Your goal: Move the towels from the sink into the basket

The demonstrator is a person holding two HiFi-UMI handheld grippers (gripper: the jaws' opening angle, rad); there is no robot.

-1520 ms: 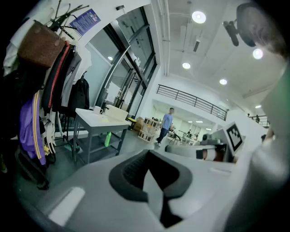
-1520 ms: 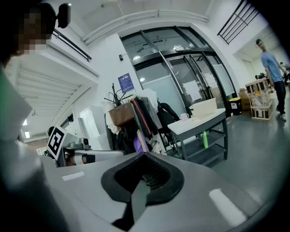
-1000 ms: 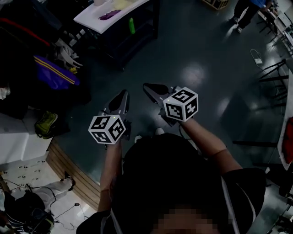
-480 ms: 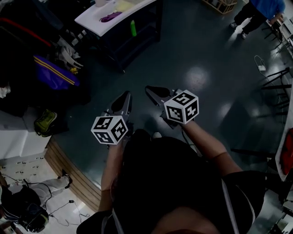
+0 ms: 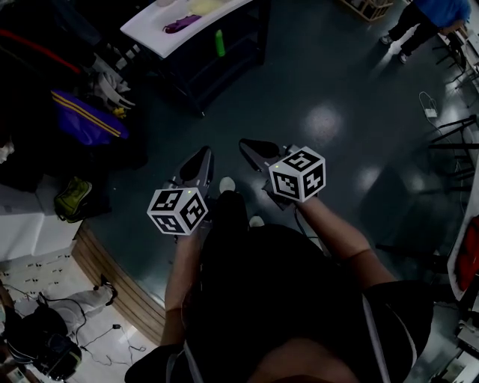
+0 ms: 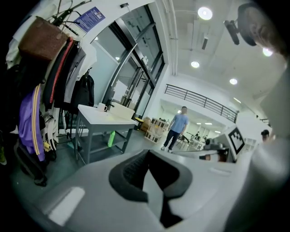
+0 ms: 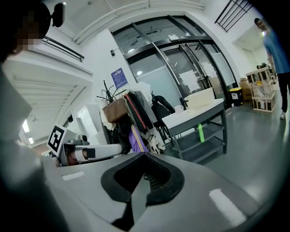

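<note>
The white table [image 5: 150, 30] with the sink stands far off at the top of the head view. A purple towel [image 5: 179, 25] and a yellowish one [image 5: 200, 7] lie in the sink. My left gripper [image 5: 203, 158] and right gripper [image 5: 249, 146] hang side by side over the dark floor, well short of the table, both shut with nothing between the jaws. In the left gripper view the left gripper [image 6: 149, 176] points at the table [image 6: 102, 118] and basin [image 6: 121, 111]. In the right gripper view the right gripper [image 7: 142, 179] faces the same table [image 7: 195, 115].
A green bottle [image 5: 219, 43] stands on the table's lower shelf. Coats and bags [image 5: 82, 120] hang on a rack to the left. A person in blue [image 5: 419, 19] stands at the far right near wooden crates [image 5: 370, 7]. A raised wooden step [image 5: 112, 277] lies at the lower left.
The person has stepped forward: a white shoe now shows between the two grippers. Both grippers stay shut and side by side, a little lower in the picture.
</note>
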